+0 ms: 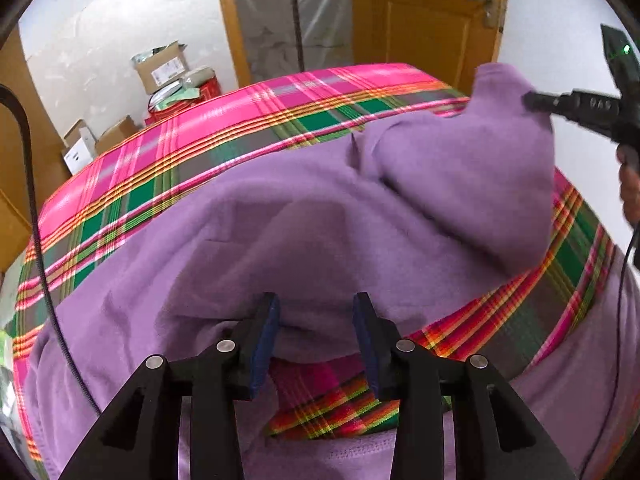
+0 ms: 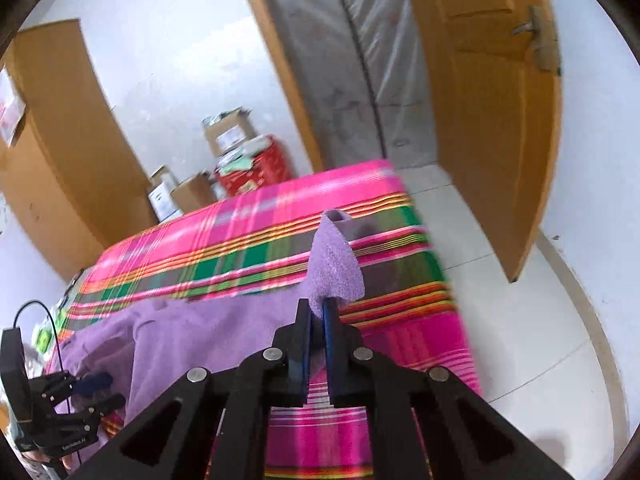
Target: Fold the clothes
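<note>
Left wrist view: the left gripper [image 1: 316, 320] is hovering spread over the purple garment [image 1: 280, 232], which is lying on the plaid cloth [image 1: 168, 160]. Right wrist view: the right gripper [image 2: 318, 312] is pinching a garment corner at 12 o'clock, lifted off the cloth.

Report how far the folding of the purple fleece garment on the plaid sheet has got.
Early stage. Done: the purple fleece garment lies spread over the pink and green plaid sheet. In hand: the right gripper is shut on a raised corner of it, lifted off the sheet; the left gripper stands open over the near edge, its pads not pressing the cloth. Left: no finished fold shows, so all the folds remain.
</note>
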A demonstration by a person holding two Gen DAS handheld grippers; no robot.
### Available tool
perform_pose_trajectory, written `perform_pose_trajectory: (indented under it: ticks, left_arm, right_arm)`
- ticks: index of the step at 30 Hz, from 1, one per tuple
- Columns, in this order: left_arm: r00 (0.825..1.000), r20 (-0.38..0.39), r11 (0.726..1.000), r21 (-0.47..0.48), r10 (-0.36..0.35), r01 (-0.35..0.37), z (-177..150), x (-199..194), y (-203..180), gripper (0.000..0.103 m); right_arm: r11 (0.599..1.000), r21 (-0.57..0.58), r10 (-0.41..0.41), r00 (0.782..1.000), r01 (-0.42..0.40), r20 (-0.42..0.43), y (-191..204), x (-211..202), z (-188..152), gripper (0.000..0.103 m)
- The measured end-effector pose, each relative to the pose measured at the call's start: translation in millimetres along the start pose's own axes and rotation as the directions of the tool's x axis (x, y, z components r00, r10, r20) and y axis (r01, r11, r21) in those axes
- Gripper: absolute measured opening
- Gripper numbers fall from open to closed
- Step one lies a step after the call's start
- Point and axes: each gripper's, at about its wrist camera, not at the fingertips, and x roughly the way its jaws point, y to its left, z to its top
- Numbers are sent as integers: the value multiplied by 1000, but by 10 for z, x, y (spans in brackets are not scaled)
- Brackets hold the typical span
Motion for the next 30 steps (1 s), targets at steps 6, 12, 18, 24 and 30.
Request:
perform_pose_trajectory:
  ticks: [6,12,18,24,30]
  left_arm:
    - [1000,13,997,74,-22,21,-3,-20,-156,39]
    - [1000,10,985,173,15,-16,-11,-4,-361,39]
    - [996,42,954,288,78,-87,-57,-25,-578,39]
    - [995,47,935,342,84,-95,-64,-76,-709,39]
    - [994,56,924,368,92,-106,-66,-82,-774,39]
  right_arm:
    - [997,42,-68,997,67,32,-311,-113,24,6]
    - [992,66,-115,992,111,60,-506,-206,28,6]
    - [986,100,-143,987,135,72,-710,-270,19,6]
    - [980,138,-157,985,146,72,-874,-269,-6,6]
    - [977,164,-151,986,137,76,-995,-277,-2,6]
